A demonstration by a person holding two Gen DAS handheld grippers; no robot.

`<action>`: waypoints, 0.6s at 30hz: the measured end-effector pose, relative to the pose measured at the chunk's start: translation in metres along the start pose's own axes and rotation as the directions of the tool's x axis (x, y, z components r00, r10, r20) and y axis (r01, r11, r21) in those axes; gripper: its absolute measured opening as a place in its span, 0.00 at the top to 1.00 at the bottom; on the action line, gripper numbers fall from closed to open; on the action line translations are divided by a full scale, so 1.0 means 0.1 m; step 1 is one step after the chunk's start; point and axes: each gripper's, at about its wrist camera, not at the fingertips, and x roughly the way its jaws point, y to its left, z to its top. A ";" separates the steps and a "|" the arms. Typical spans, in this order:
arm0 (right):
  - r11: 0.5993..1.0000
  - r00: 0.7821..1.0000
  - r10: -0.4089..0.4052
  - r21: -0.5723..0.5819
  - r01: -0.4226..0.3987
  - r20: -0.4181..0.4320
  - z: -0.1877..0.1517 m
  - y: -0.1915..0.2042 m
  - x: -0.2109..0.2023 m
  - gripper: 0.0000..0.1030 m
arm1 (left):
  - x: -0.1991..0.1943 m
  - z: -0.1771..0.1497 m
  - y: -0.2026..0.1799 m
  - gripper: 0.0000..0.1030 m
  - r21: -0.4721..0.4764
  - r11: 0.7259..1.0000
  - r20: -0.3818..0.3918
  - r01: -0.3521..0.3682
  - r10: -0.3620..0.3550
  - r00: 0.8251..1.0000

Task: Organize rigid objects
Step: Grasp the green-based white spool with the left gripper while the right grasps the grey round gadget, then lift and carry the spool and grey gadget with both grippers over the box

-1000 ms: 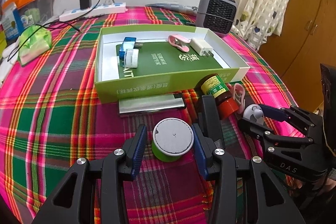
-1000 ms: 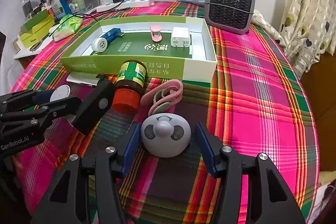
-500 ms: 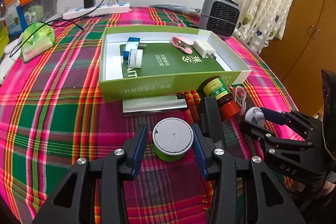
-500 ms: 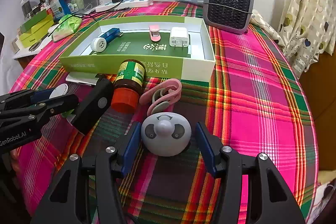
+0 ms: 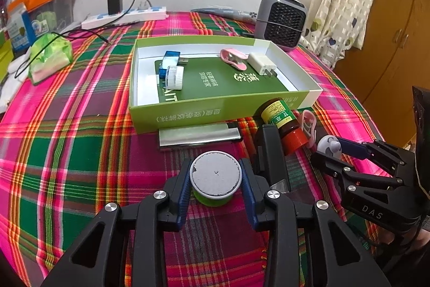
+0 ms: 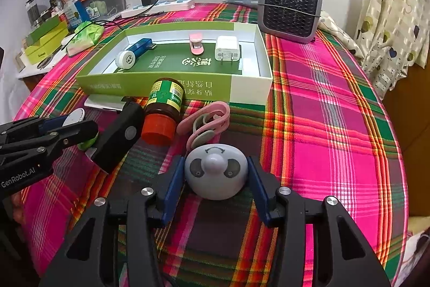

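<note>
My left gripper (image 5: 215, 183) is shut on a green tub with a grey lid (image 5: 215, 176), held just above the plaid cloth. My right gripper (image 6: 216, 176) is shut on a grey round gadget with a knob (image 6: 216, 171); it also shows in the left wrist view (image 5: 329, 149). Ahead stands an open green box (image 5: 188, 113) that holds a blue stick (image 5: 168, 61), a white cap (image 5: 174, 77), a pink clip (image 5: 232, 58) and a white charger (image 5: 262, 63). A brown jar with a red lid (image 6: 162, 109), pink earphones (image 6: 207, 123), a black device (image 6: 118, 136) and a flat silver slab (image 5: 199, 136) lie before the box.
A grey fan heater (image 6: 290, 8) stands behind the box at the right. A power strip with a plugged charger (image 5: 123, 15), a green pouch (image 5: 49, 58) and cluttered boxes (image 6: 45, 39) are at the back left. The table edge curves down on the right.
Both grippers have closed in on their objects and lifted slightly; the left fingers now touch the green tub, the right fingers touch the grey gadget. The view has drawn back a little.
</note>
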 end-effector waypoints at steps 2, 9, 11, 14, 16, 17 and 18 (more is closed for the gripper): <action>1.000 1.000 0.001 -0.001 -0.001 0.000 0.00 0.00 0.00 0.53 | 0.00 0.00 0.00 0.68 0.000 1.000 0.001 -0.001 0.001 1.000; 1.000 1.000 0.001 0.003 -0.001 0.002 0.00 0.00 0.00 0.53 | -0.02 0.00 0.00 0.68 0.003 1.000 0.003 -0.008 0.008 1.000; 1.000 1.000 0.000 0.003 0.000 0.003 0.00 0.01 -0.01 0.53 | -0.03 0.01 0.00 0.68 0.006 1.000 0.006 -0.011 0.011 1.000; 1.000 1.000 0.001 0.003 -0.001 0.007 0.00 0.00 -0.02 0.53 | -0.06 0.02 -0.01 0.68 0.013 1.000 0.012 -0.018 0.018 1.000; 1.000 1.000 0.002 0.004 -0.002 0.013 0.00 0.00 -0.04 0.53 | -0.07 0.03 -0.01 0.68 0.017 1.000 0.016 -0.020 0.020 1.000; 1.000 1.000 0.002 0.005 -0.002 0.015 0.01 -0.01 -0.04 0.53 | -0.08 0.03 -0.01 0.68 0.018 1.000 0.018 -0.021 0.021 1.000; 1.000 1.000 0.003 0.006 -0.003 0.017 0.01 -0.01 -0.04 0.53 | -0.09 0.03 -0.02 0.68 0.020 1.000 0.020 -0.022 0.022 1.000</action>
